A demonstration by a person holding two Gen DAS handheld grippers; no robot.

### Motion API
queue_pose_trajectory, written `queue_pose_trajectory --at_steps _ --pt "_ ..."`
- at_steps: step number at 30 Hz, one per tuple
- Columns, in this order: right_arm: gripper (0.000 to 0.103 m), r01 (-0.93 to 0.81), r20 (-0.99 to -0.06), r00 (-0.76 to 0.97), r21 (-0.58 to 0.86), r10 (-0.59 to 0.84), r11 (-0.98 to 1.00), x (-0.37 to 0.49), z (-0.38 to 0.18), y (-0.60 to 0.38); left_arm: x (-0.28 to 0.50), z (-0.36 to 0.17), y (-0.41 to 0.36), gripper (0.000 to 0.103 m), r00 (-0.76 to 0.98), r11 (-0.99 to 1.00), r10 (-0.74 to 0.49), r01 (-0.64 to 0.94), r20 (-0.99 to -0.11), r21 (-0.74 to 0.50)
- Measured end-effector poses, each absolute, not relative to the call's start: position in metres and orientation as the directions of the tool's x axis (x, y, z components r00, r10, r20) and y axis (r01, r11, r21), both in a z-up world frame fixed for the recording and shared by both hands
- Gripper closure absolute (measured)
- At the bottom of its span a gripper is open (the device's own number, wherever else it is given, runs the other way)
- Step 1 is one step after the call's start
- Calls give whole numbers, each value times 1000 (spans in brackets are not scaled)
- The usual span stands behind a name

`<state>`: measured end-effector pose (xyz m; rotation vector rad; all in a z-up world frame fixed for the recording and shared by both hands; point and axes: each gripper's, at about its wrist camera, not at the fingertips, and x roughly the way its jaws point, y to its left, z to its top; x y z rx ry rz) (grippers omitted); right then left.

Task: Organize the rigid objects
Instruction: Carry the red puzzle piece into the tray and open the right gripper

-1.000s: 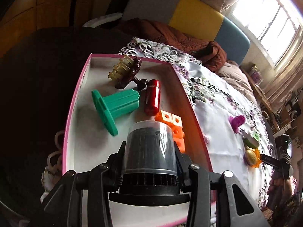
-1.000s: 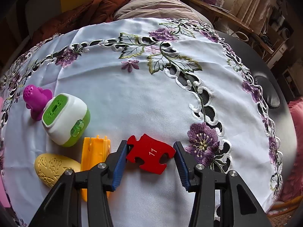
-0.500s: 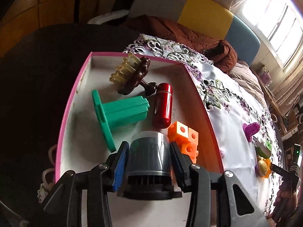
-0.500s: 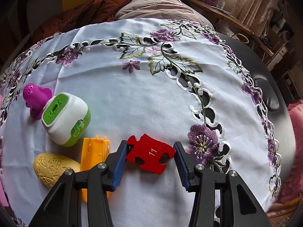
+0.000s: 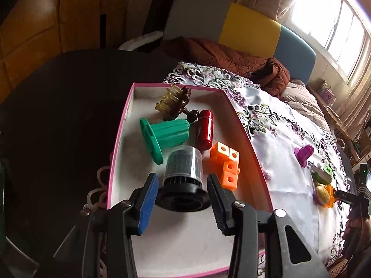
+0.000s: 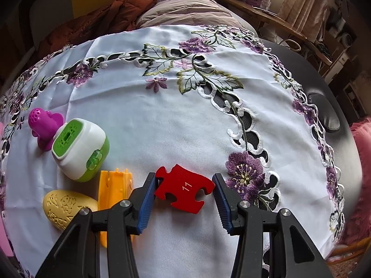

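In the left wrist view my left gripper (image 5: 183, 191) is open over the pink-rimmed box (image 5: 252, 143). A dark cylinder with a black ribbed base (image 5: 183, 173) lies on the box floor between the fingers, free of them. Beyond it lie a green flanged piece (image 5: 164, 135), a red capsule (image 5: 204, 128), orange cubes (image 5: 226, 163) and a brown comb-like piece (image 5: 174, 102). In the right wrist view my right gripper (image 6: 184, 190) is open around a red puzzle piece marked 11 (image 6: 184, 188) lying on the white cloth.
Left of the right gripper lie an orange piece (image 6: 114, 190), a yellow embossed oval (image 6: 67, 208), a green-and-white case (image 6: 80, 149) and a purple toy (image 6: 44, 124). The embroidered tablecloth (image 6: 162, 115) covers a dark table. A sofa with blankets (image 5: 231, 55) stands behind.
My left gripper lowered the dark cylinder into the box and opened, leaving it on the box floor. The right gripper has stayed around the red puzzle piece.
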<state>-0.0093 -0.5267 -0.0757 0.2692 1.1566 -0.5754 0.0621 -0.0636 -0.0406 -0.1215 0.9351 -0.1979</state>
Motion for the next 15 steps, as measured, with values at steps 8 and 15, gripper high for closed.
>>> queue_pose_trajectory --at_steps 8,15 --pt "54 584 -901 303 -81 -310 808 -13 -67 -530 47 -39 -65 59 584 979 -203 114 -786 -169" --pt "54 567 -868 385 -46 -314 822 -14 -51 -524 36 -36 -69 59 592 980 -198 129 -781 -150"
